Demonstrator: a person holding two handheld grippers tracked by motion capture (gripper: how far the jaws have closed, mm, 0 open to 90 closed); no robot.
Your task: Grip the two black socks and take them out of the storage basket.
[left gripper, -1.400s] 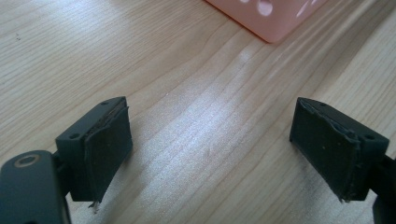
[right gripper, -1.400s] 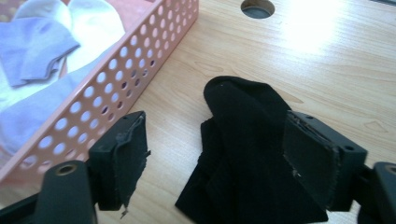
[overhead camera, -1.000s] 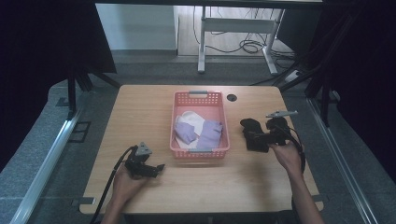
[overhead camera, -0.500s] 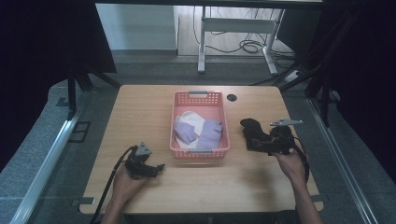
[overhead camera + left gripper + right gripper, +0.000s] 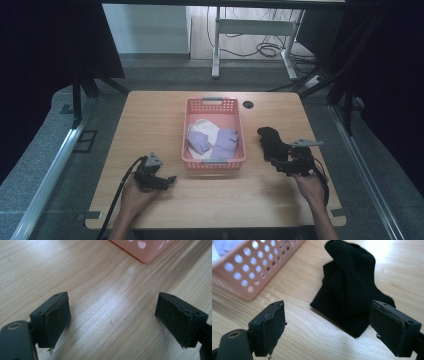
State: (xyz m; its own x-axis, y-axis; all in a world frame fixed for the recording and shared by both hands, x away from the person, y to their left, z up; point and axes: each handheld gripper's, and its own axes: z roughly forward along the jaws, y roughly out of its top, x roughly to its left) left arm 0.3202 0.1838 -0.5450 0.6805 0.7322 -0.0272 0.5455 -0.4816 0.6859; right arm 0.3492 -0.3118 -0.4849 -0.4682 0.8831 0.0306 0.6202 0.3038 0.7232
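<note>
- Black sock (image 5: pixel 352 287): dark ribbed knit, crumpled and folded over itself, one end standing up in a soft peak, the wider end spread flat toward me. In the high view the black sock (image 5: pixel 270 141) lies on the right part of the desk (image 5: pixel 150 115), just right of the basket and clear of it.
- My right hand-held gripper (image 5: pixel 289 165) sits at the near end of the sock, low over the desk. In its own view my right hand-held gripper (image 5: pixel 329 327) has its jaws wide apart, nothing between the pads; the sock's near edge lies just ahead of the gap, closer to the right-hand jaw. I cannot tell whether that jaw touches the fabric.
- My left hand-held gripper (image 5: pixel 159 181) is low over the near left part of the desk, well apart from the sock. In its own view my left hand-held gripper (image 5: pixel 112 320) is also spread open, bare wood between the pads.
- Pink perforated plastic basket (image 5: pixel 212 105): centre of the desk, between my two hands. It holds a white cloth (image 5: pixel 204 126) and lilac socks (image 5: pixel 225 142) bunched together.
- Basket corner (image 5: pixel 146 251) shows ahead of the left jaws; basket wall (image 5: pixel 254 270) stands left of the sock in the right gripper view.
- Nothing lies between my right jaws and the sock.
</note>
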